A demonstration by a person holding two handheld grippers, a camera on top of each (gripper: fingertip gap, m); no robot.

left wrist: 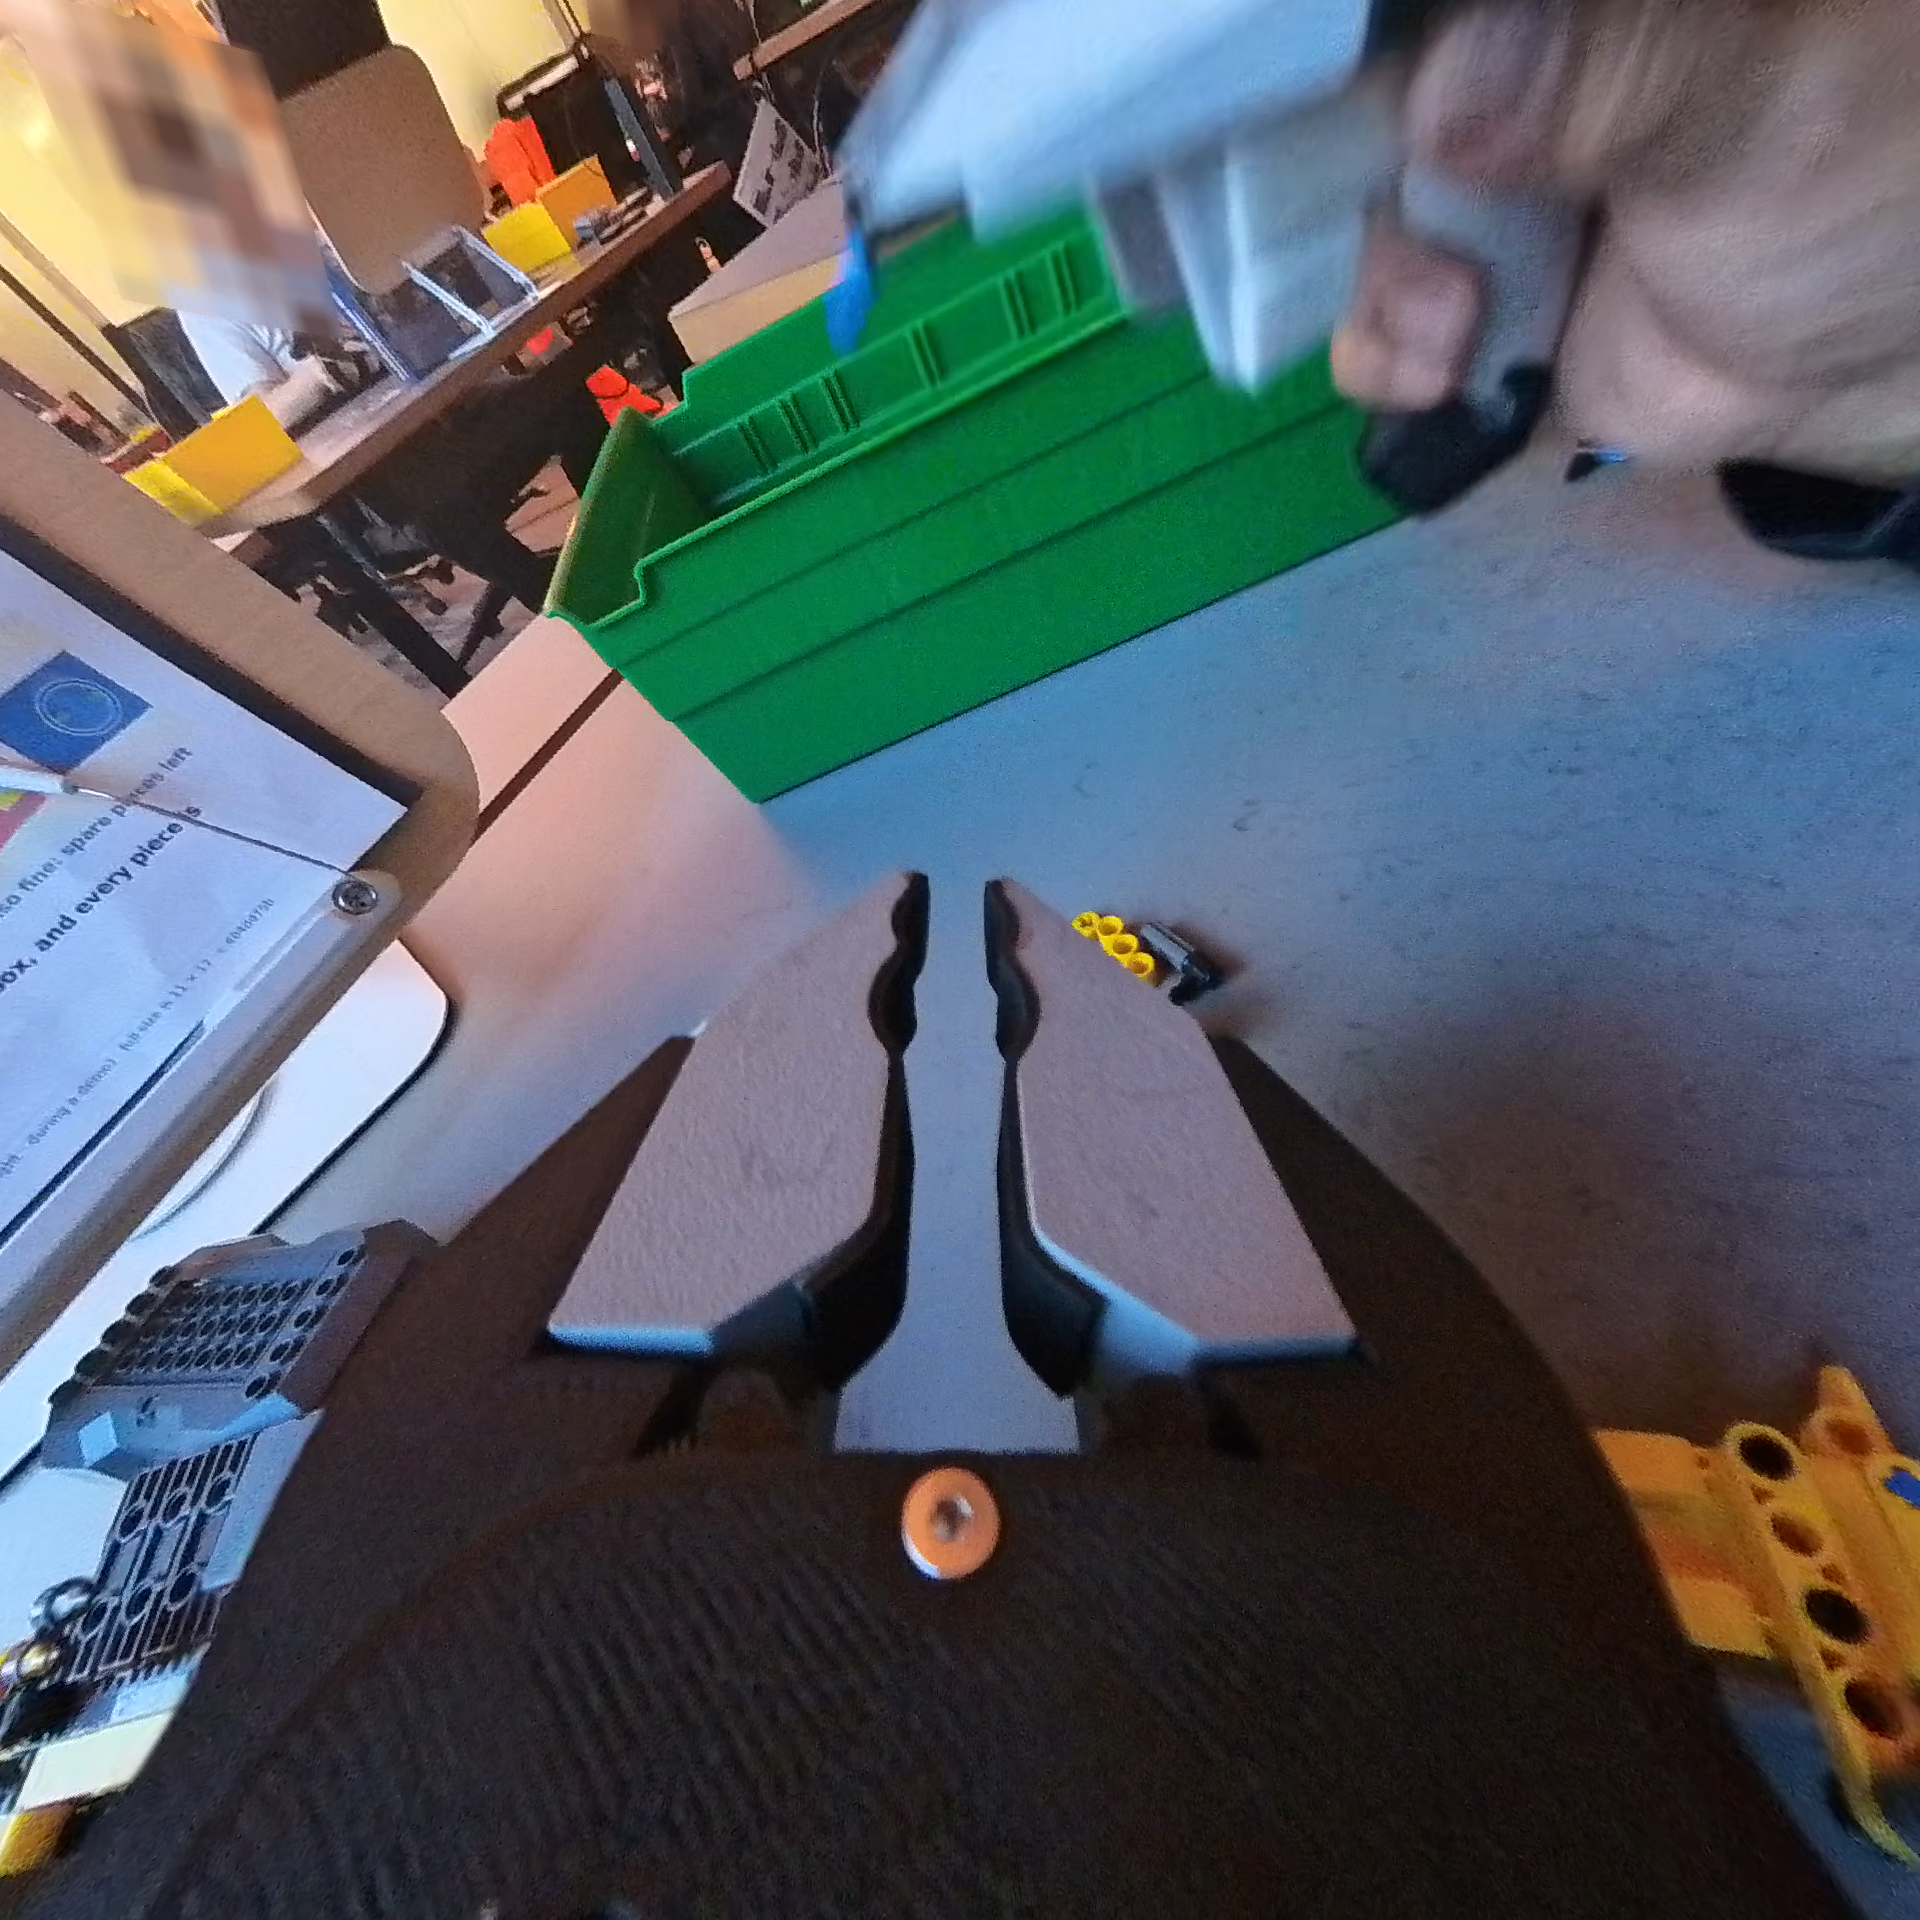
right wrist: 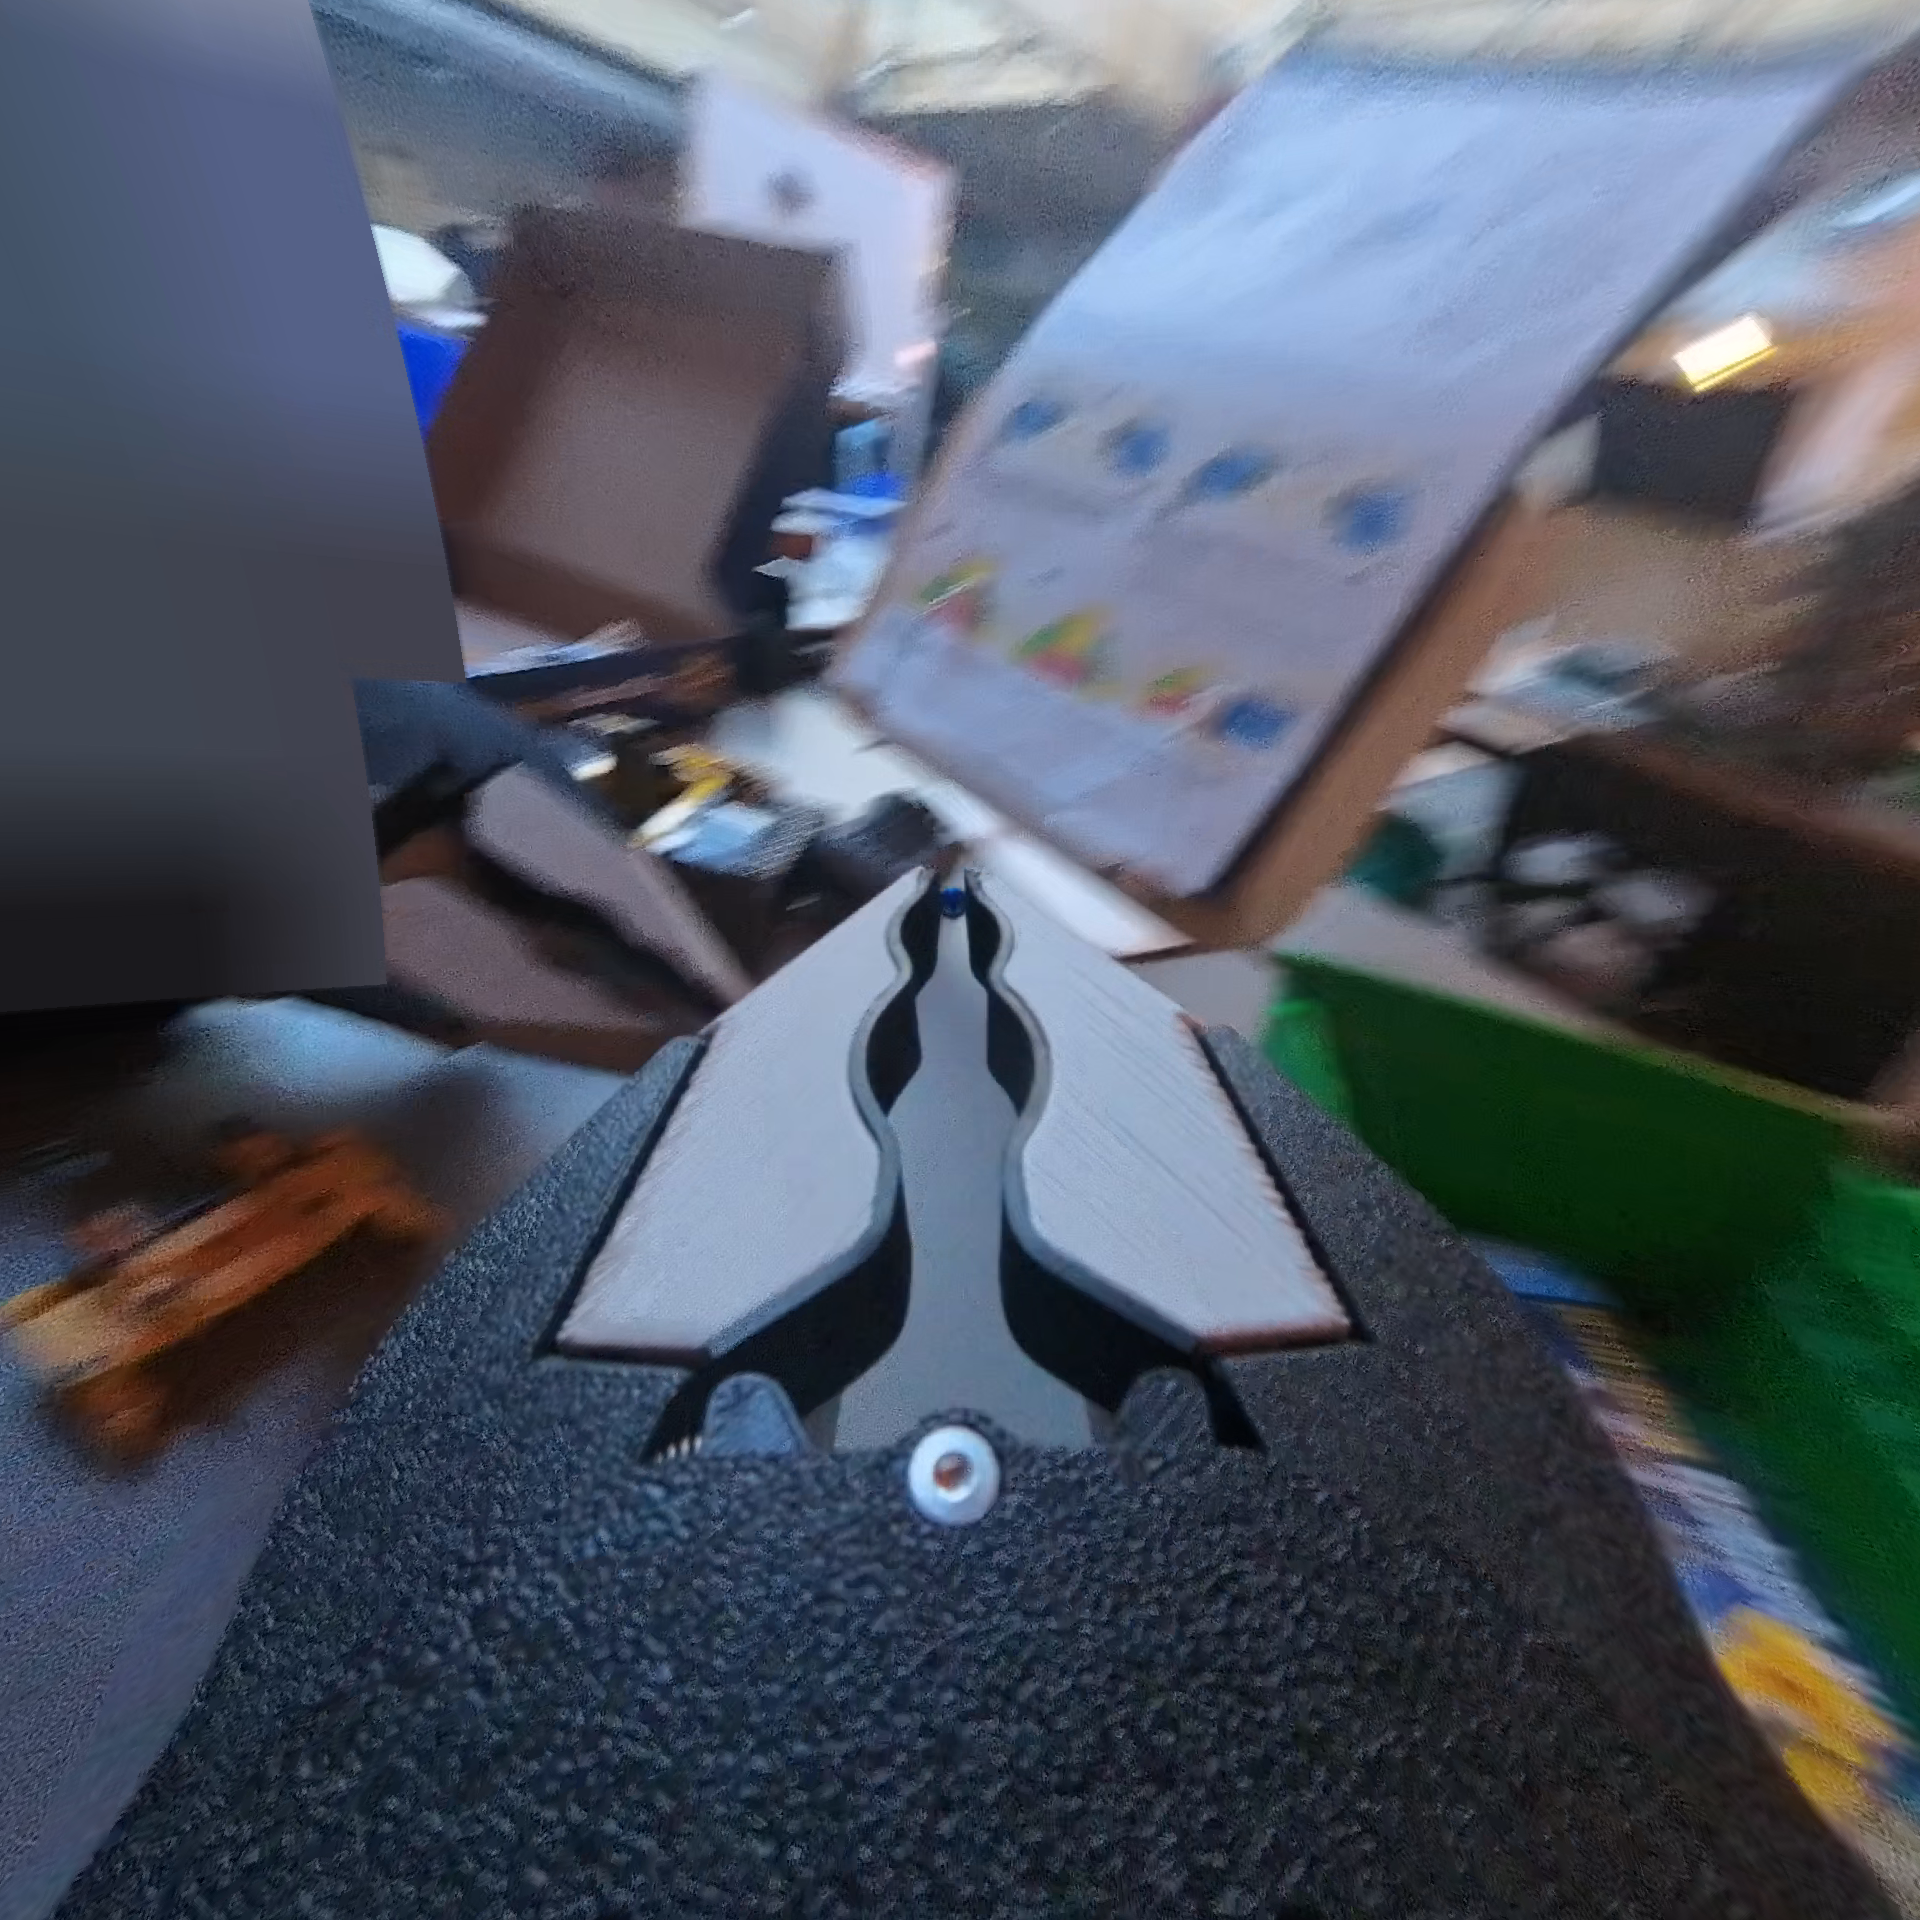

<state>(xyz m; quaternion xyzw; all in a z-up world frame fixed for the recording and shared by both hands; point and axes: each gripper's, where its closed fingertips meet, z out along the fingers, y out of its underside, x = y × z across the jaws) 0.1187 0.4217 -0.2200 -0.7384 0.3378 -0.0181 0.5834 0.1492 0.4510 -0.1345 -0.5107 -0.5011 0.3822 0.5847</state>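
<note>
My left gripper (left wrist: pixel 954 896) hovers low over the grey table (left wrist: pixel 1455 831), its jaws a narrow gap apart with nothing between them. A small yellow piece (left wrist: pixel 1117 940) and a dark grey piece (left wrist: pixel 1187 958) lie just right of its tips. My right gripper (right wrist: pixel 951 902) is shut on a tiny blue piece (right wrist: pixel 950 902) and is held up in the air. The right wrist view is motion-blurred. In the left wrist view the right gripper (left wrist: pixel 862 281) shows blurred at the top, in a hand (left wrist: pixel 1714 229), above the green bin (left wrist: pixel 987 561), with the blue piece (left wrist: pixel 852 296) at its tip.
A tilted board with a printed sheet (left wrist: pixel 156 883) stands at the left and also shows in the right wrist view (right wrist: pixel 1247 499). A grey perforated brick assembly (left wrist: pixel 208 1340) sits at lower left, a yellow-orange holed assembly (left wrist: pixel 1787 1558) at lower right. Other tables with yellow boxes (left wrist: pixel 234 452) stand beyond.
</note>
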